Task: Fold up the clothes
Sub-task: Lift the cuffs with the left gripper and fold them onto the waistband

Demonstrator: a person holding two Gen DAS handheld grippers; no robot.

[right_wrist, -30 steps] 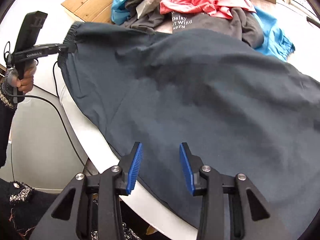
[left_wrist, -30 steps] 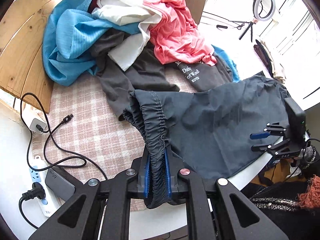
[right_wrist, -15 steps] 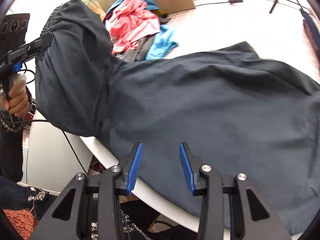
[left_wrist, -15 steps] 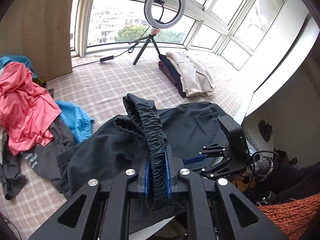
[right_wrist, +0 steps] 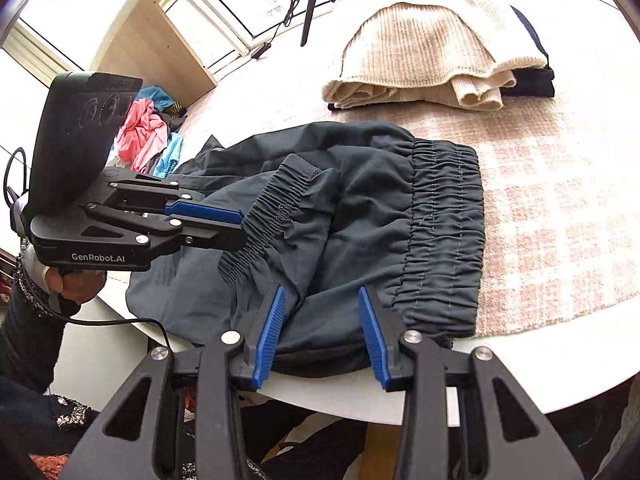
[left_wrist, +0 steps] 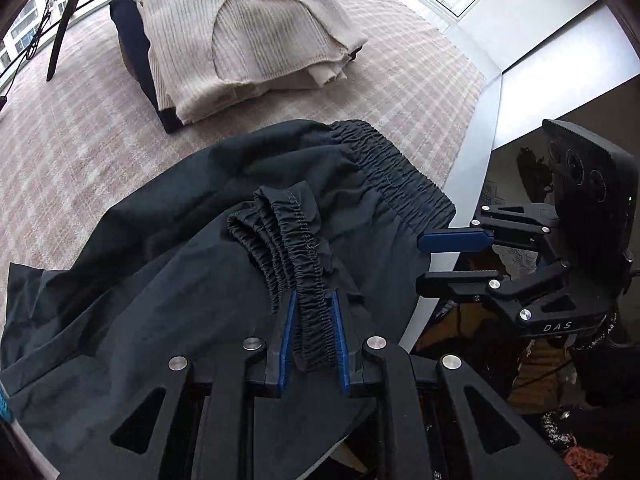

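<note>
The left tongs [left_wrist: 311, 334] have carried one elastic hem onto the dark trousers' [right_wrist: 360, 216] waistband and are opening around it; the right tongs [right_wrist: 322, 330] hang parted, empty: fold laid.

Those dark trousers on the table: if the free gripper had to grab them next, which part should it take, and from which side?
Probably the wide elastic waistband of the dark trousers, from the table's near edge. It lies flat and thick there, just ahead of the open right gripper. The left gripper, jaws opening, has the gathered cuff between them.
</note>
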